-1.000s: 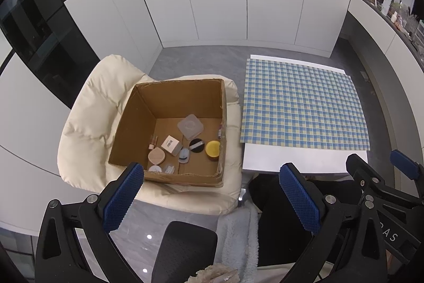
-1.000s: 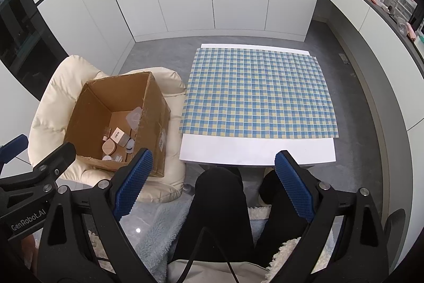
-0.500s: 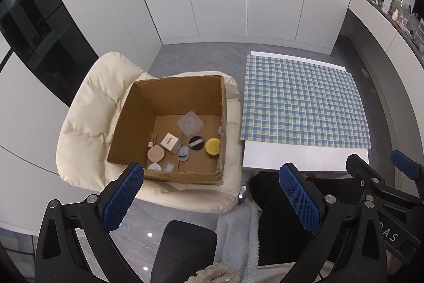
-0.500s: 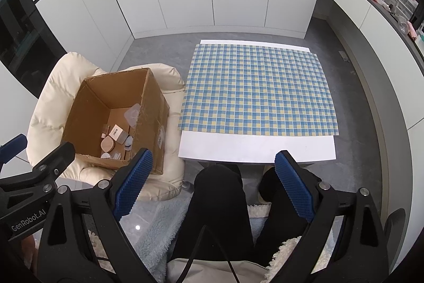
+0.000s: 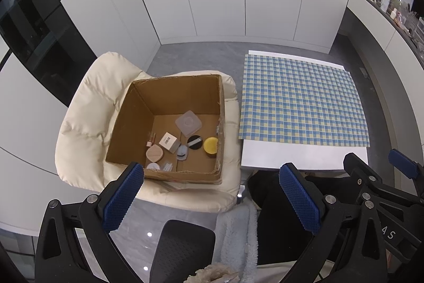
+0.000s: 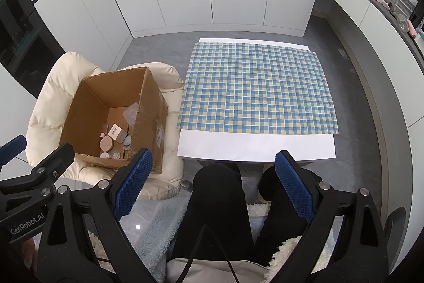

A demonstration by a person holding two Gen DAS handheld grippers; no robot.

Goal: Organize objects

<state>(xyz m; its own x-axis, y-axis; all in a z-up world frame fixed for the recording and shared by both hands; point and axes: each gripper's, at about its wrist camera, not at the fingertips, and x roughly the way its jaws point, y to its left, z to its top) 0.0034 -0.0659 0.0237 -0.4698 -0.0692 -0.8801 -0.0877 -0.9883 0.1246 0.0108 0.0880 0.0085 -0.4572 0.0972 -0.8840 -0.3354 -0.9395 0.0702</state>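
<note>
High above a grey kitchen floor, the left gripper (image 5: 212, 190) and right gripper (image 6: 213, 177) hover with jaws spread wide, blue pads holding nothing and touching nothing. At ten o'clock from the left gripper, an open cardboard box (image 5: 137, 121) sits on a cream padded chair (image 5: 87, 113). Inside lie a translucent square lid (image 5: 188, 122), a small white carton (image 5: 168, 141), a black round compact (image 5: 194, 142), a yellow-lidded jar (image 5: 211, 145) and a beige puff (image 5: 154, 153), clustered at the box's near end. At one o'clock, just beside the chair, a white worktop (image 5: 302, 157) carries a blue-and-yellow checked cloth (image 5: 302, 102). A seated person's dark-trousered legs (image 6: 220, 200) show below the right gripper.
</note>
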